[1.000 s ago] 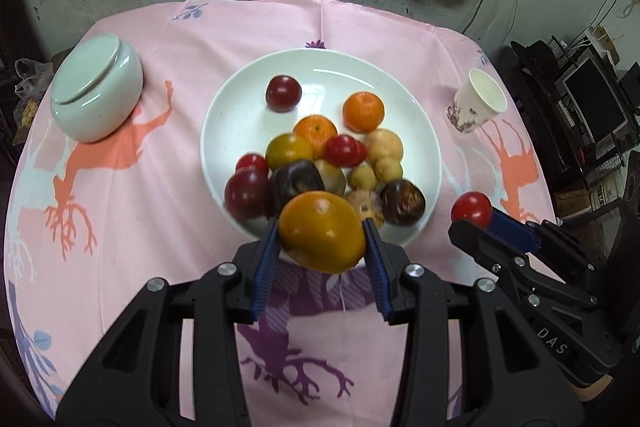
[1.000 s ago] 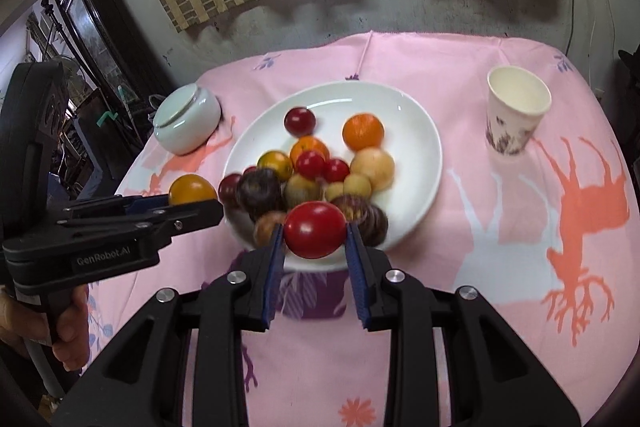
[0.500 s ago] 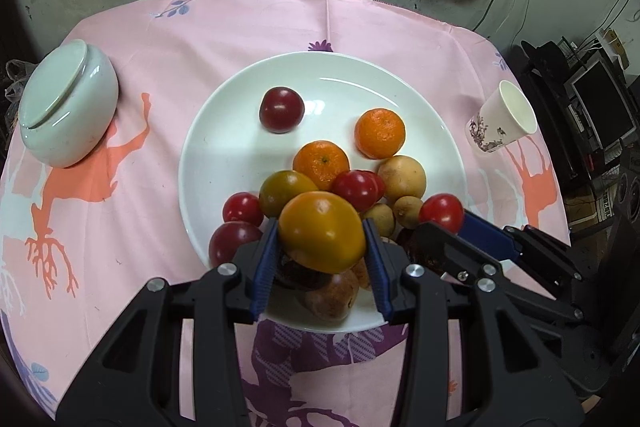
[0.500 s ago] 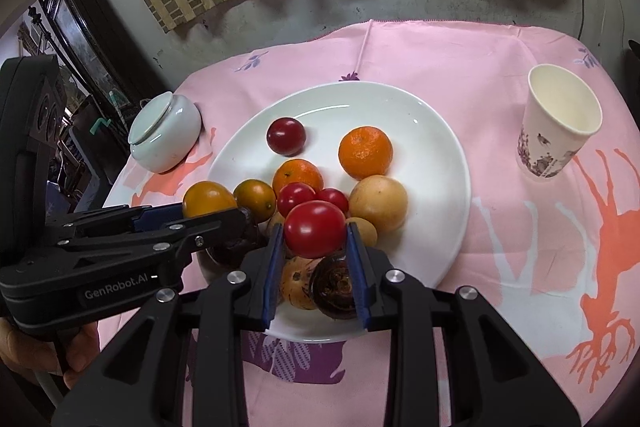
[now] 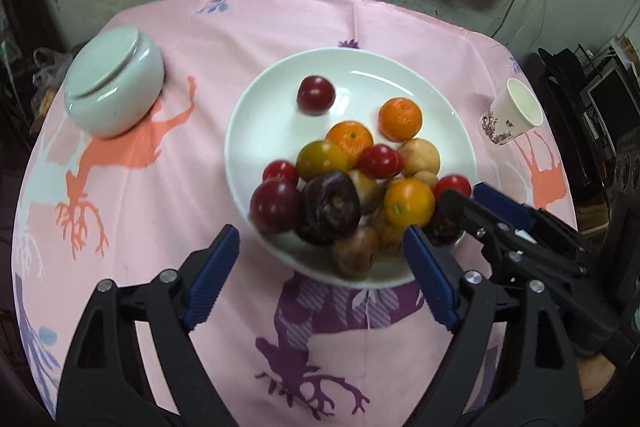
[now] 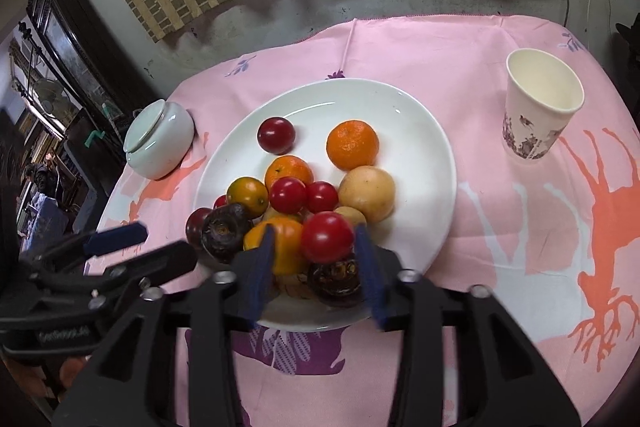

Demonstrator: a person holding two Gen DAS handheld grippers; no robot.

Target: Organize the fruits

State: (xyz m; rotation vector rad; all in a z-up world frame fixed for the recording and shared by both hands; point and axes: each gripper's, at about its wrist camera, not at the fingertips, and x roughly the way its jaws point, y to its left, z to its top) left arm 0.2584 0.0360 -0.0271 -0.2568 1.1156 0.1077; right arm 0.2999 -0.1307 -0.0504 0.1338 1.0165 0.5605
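A white plate (image 5: pixel 256 115) (image 6: pixel 420 147) on the pink cloth holds a pile of several fruits. My left gripper (image 5: pixel 320 241) (image 6: pixel 160 245) hangs over the plate's near rim, its jaws opening wide with nothing between them. The orange-yellow tomato (image 5: pixel 409 203) (image 6: pixel 286 247) lies on the pile just beyond its right finger. My right gripper (image 6: pixel 314 253) (image 5: pixel 472 199) is over the near right of the pile, its jaws opening. The red tomato (image 6: pixel 327 237) (image 5: pixel 452 185) sits between them on top of the fruits, clear of the left pad and close to the right one.
A pale green lidded jar (image 5: pixel 114 91) (image 6: pixel 160 139) stands left of the plate. A paper cup (image 5: pixel 512 115) (image 6: pixel 540 107) stands to its right. Bare pink cloth lies in front of the plate, and a wall runs behind the round table.
Both grippers have opened. The orange-yellow tomato left the left jaws and now lies on the pile. The red tomato is no longer squeezed by the right pads. The left gripper drew back slightly.
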